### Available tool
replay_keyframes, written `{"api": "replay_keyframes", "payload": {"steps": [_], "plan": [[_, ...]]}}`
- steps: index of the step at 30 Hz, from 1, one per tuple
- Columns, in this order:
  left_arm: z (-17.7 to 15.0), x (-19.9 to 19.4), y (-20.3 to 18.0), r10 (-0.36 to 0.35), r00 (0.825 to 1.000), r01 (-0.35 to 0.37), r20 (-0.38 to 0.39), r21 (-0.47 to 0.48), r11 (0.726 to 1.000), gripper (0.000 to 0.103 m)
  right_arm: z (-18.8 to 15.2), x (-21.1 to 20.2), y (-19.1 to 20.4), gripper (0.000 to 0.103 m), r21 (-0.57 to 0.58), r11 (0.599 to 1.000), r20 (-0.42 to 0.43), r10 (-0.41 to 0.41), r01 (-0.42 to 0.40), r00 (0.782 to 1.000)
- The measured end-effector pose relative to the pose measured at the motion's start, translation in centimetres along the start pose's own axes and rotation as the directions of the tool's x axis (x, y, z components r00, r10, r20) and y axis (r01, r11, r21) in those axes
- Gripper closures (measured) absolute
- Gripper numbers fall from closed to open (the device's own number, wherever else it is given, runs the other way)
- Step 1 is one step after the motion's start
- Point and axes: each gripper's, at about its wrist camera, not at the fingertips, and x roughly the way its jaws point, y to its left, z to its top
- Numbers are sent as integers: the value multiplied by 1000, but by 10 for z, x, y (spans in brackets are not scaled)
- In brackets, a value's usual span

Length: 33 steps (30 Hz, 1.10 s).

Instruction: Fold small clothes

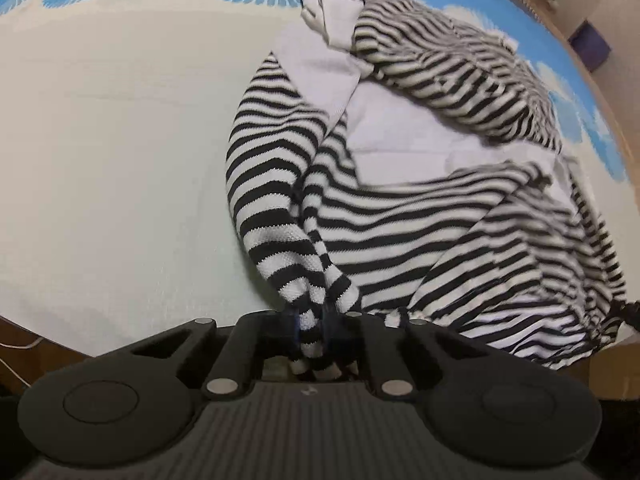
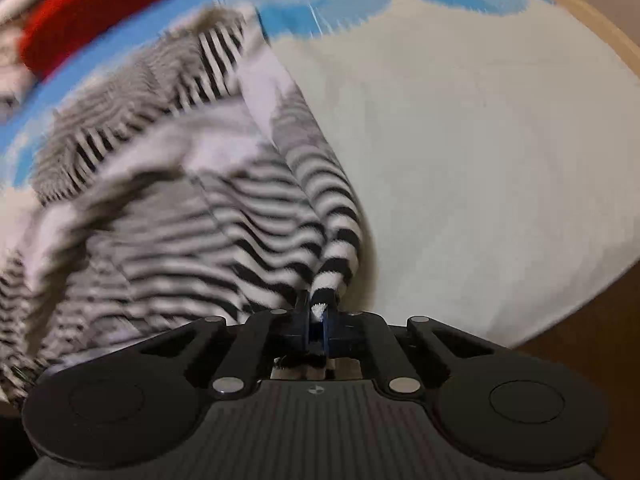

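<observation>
Both grippers clamped on the striped garment (image 1: 400,216), one at each near corner: left gripper (image 1: 310,332) pinches a bunched striped fold, right gripper (image 2: 319,316) a narrow rolled edge. Likely hold: corners taken so the cloth can be lifted and folded over. Garment lies crumpled on the pale cloth with blue print (image 1: 120,140); black-and-white stripes, white panels; red item (image 2: 96,12) beyond the garment

Blue-patterned white bedsheet (image 1: 120,140); blurred red cloth (image 2: 92,4) at far edge.
</observation>
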Motion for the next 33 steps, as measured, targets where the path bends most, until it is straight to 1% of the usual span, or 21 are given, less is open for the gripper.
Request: {"api": "replay_keyframes", "payload": {"steps": [1, 3, 4, 5, 6, 7, 8, 11, 16, 18, 19, 20, 22, 24, 26, 27, 28, 29, 31, 33], "plan": [[1, -1, 1, -6, 1000, 6, 1, -17, 1000, 91, 1, -2, -2, 98, 12, 1000, 12, 6, -6, 1000], [2, 0, 4, -4, 1000, 4, -9, -47, 999, 88, 2, -1, -6, 97, 30, 999, 1, -23, 23, 1000], [2, 2, 5, 0, 1000, -1, -19, -56, 998, 79, 1, 1, -7, 94, 35, 999, -11, -39, 39, 999], [1, 3, 6, 6, 1000, -7, -29, -57, 998, 69, 1, 4, -7, 88, 38, 998, -21, -56, 57, 998], [0, 5, 5, 17, 999, -19, -40, -50, 999, 68, 0, 6, -6, 81, 34, 997, -31, -63, 64, 998], [-1, 7, 4, 33, 998, -35, -52, -35, 999, 68, -1, 8, -5, 67, 22, 997, -46, -71, 72, 996], [-3, 9, 3, 44, 997, -45, -58, -22, 999, 68, -2, 10, -4, 62, 4, 997, -55, -80, 81, 995], [-4, 9, 2, 50, 997, -51, -56, -7, 999, 68, -6, 16, -2, 61, -36, 993, -75, -114, 111, 991], [-8, 10, -3, 68, 997, -66, -46, 31, 997, 69, -7, 17, 1, 62, -60, 992, -78, -112, 107, 991], [-9, 10, -5, 68, 997, -66, -41, 46, 997, 79, -8, 17, 3, 71, -75, 992, -76, -103, 98, 992], [-9, 9, -7, 66, 997, -64, -38, 57, 996, 89, -8, 16, 5, 81, -84, 993, -76, -90, 83, 993], [-9, 8, -9, 66, 997, -64, -32, 71, 995, 93, -8, 16, 6, 91, -95, 993, -72, -78, 71, 994], [-10, 4, -14, 69, 998, -68, -12, 99, 993, 94, -8, 11, 11, 97, -116, 990, -38, -79, 74, 996], [-10, 3, -15, 69, 998, -69, -1, 99, 993, 94, -7, 6, 13, 97, -125, 988, 3, -88, 88, 996], [-10, 3, -12, 64, 998, -63, -8, 75, 995, 89, -5, 6, 11, 96, -124, 988, 8, -96, 96, 995], [-9, 4, -11, 65, 998, -64, -17, 63, 996, 83, -4, 7, 10, 94, -117, 987, -1, -107, 106, 994], [-9, 5, -9, 66, 997, -65, -28, 58, 996, 75, -4, 10, 9, 86, -112, 987, -13, -115, 112, 993], [-10, 6, -9, 73, 997, -71, -33, 60, 996, 74, -6, 13, 9, 76, -116, 986, -34, -124, 119, 992], [-10, 7, -11, 87, 996, -84, -33, 80, 993, 74, -10, 17, 12, 75, -149, 979, -44, -144, 136, 989], [-11, 7, -13, 87, 996, -83, -34, 94, 992, 80, -12, 17, 16, 75, -175, 974, -31, -154, 146, 988]]}}
